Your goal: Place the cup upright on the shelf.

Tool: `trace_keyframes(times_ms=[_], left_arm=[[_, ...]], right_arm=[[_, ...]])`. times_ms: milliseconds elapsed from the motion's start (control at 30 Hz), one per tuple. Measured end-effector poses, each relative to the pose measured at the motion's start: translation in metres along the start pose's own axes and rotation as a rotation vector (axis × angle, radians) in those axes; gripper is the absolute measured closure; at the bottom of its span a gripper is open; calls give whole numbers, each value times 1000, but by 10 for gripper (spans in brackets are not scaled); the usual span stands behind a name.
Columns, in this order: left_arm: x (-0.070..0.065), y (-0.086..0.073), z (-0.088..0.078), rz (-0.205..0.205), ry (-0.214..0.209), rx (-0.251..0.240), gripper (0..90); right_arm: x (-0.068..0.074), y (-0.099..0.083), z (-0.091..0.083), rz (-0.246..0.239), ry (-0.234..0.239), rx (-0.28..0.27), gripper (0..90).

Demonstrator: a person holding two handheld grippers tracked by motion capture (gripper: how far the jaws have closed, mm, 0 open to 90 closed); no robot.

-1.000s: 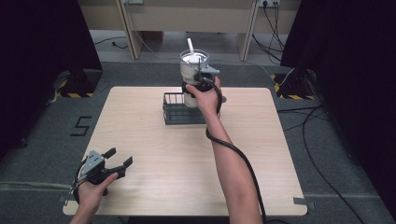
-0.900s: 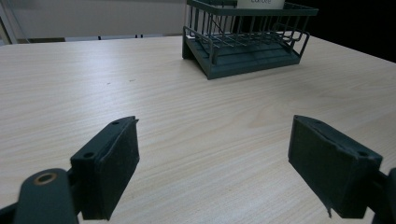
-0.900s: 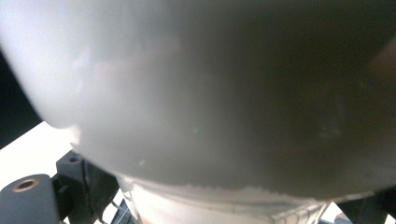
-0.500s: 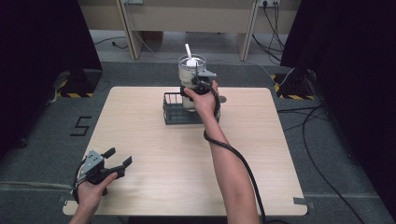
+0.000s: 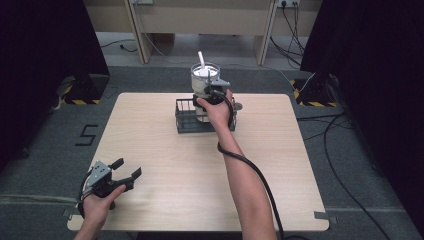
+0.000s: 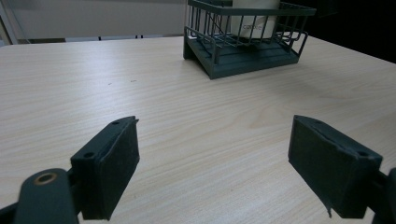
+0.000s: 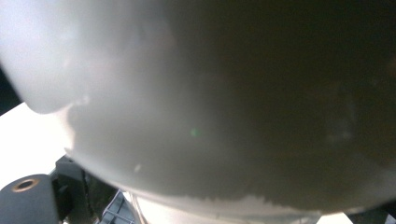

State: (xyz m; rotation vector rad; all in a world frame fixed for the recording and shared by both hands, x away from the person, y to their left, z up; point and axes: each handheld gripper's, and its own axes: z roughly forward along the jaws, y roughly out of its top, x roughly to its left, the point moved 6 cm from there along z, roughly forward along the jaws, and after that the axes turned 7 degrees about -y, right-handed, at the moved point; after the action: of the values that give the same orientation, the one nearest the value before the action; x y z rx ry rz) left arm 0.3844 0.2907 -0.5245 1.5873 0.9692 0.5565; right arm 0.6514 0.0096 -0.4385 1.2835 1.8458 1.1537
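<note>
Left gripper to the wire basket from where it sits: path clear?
Probably yes. The left gripper, jaws open, has bare table up to the wire basket; only the right gripper at the cup crowds its far side.

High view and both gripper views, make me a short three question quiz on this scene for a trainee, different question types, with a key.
1. True or false: the left gripper holds the white cup.
2. Multiple choice: where is the wire basket? A, near edge of the table; B, far middle of the table; C, on the floor.
3. Short answer: what sticks out of the cup's top?

Key
1. False: its jaws are open over bare wood, and the right gripper is at the cup.
2. B.
3. A white straw.
</note>
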Motion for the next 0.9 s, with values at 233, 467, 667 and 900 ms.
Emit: trace_keyframes(times_ms=[233, 467, 667, 900], left_arm=[[0, 0, 0, 2, -1, 2, 157], [-1, 0, 0, 8, -2, 1, 157], [-2, 0, 0, 12, -4, 4, 157], [-2, 0, 1, 10, -4, 2, 157]], right_arm=[[0, -1, -1, -8, -3, -8, 103], [2, -6, -3, -12, -18, -42, 99], [4, -10, -4, -13, -36, -78, 94], [5, -15, -7, -23, -34, -119, 91]])
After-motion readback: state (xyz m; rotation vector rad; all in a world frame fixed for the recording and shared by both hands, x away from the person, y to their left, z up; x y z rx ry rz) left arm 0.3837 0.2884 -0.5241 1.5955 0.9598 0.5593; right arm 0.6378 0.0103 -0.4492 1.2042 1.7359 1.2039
